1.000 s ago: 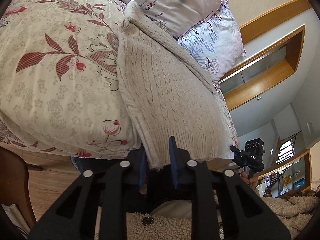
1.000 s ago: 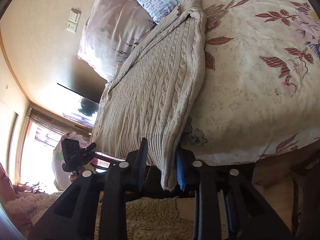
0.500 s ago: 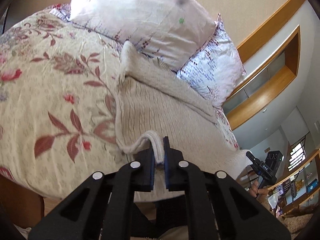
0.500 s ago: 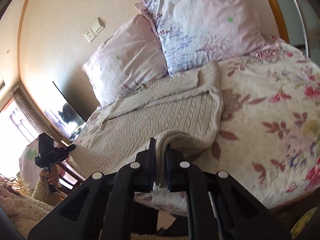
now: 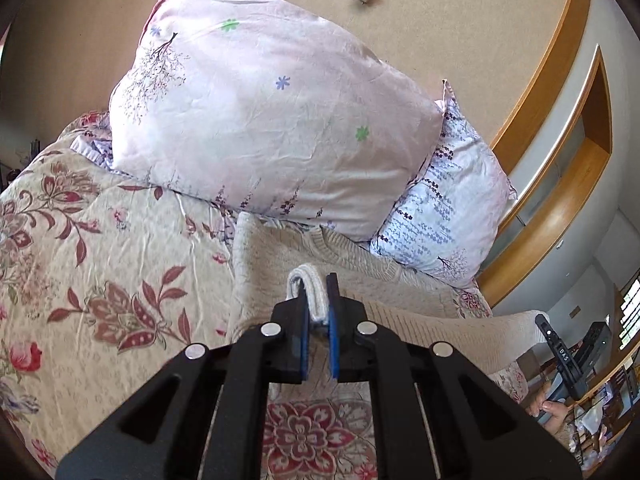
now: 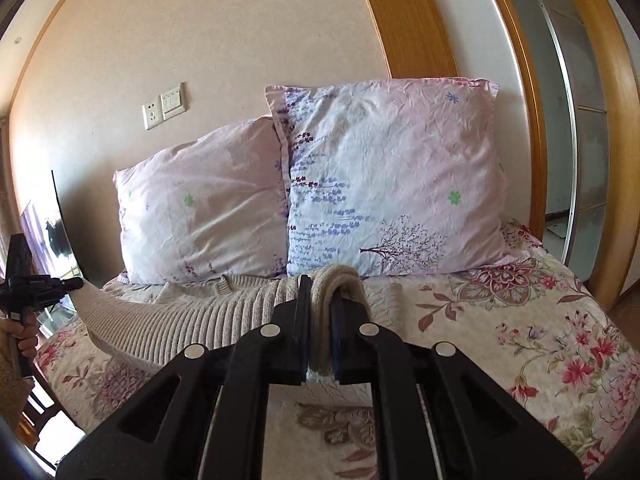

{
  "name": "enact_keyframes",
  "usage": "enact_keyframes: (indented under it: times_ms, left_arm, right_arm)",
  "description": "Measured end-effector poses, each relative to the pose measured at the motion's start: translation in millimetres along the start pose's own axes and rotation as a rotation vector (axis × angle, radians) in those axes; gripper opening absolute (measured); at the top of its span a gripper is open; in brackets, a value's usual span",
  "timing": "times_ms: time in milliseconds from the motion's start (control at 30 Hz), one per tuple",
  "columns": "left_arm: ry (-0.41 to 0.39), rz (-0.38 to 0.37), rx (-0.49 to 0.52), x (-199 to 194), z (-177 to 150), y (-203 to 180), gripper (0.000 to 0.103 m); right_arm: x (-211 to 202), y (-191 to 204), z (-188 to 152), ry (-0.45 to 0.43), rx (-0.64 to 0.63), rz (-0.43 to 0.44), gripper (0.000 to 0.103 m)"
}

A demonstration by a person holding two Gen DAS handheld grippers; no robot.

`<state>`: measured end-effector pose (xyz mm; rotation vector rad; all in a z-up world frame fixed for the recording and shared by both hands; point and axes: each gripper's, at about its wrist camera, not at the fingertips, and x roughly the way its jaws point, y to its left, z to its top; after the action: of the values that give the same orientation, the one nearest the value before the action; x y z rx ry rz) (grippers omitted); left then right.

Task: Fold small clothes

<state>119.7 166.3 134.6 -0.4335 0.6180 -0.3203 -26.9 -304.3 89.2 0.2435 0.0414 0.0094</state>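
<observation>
Both claws were clamped on the ribbed hem of a beige knit sweater [image 5: 400,288]: the left gripper [image 5: 318,312] pinched a fold at one corner, the right gripper [image 6: 322,320] another, the hem lifted and stretched between them. Beyond, the rest of the sweater lay spread across a floral quilt [image 6: 520,320]. Farther back, a pink pillow [image 5: 260,120] and a lavender-printed pillow [image 6: 392,176] leaned against the tan wall [image 6: 220,32].
</observation>
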Motion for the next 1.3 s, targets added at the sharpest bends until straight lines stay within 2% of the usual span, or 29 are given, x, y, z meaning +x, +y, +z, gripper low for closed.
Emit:
enact_keyframes:
  times_ms: [233, 467, 633, 833, 933, 1100, 1300]
  left_arm:
    - [-0.021, 0.012, -0.009, 32, 25, -6, 0.007]
    - [-0.02, 0.037, -0.041, 78, 42, -1, 0.007]
    - [0.008, 0.06, -0.105, 117, 47, 15, 0.007]
    - [0.069, 0.092, -0.166, 160, 43, 35, 0.007]
    - [0.074, 0.104, -0.163, 171, 43, 37, 0.007]
    - [0.059, 0.119, -0.18, 184, 49, 43, 0.007]
    - [0.121, 0.157, -0.216, 211, 42, 55, 0.007]
  right_arm:
    - [31, 3, 8, -0.011, -0.033, -0.087, 0.008]
    - [73, -13, 10, 0.047, 0.008, -0.141, 0.008]
    - [112, -30, 9, 0.11, 0.087, -0.139, 0.008]
    - [159, -55, -7, 0.228, 0.208, -0.144, 0.008]
    - [174, -65, -16, 0.27, 0.261, -0.149, 0.008]
    - [189, -73, -16, 0.287, 0.309, -0.15, 0.008]
    - [218, -87, -24, 0.379, 0.422, -0.169, 0.009]
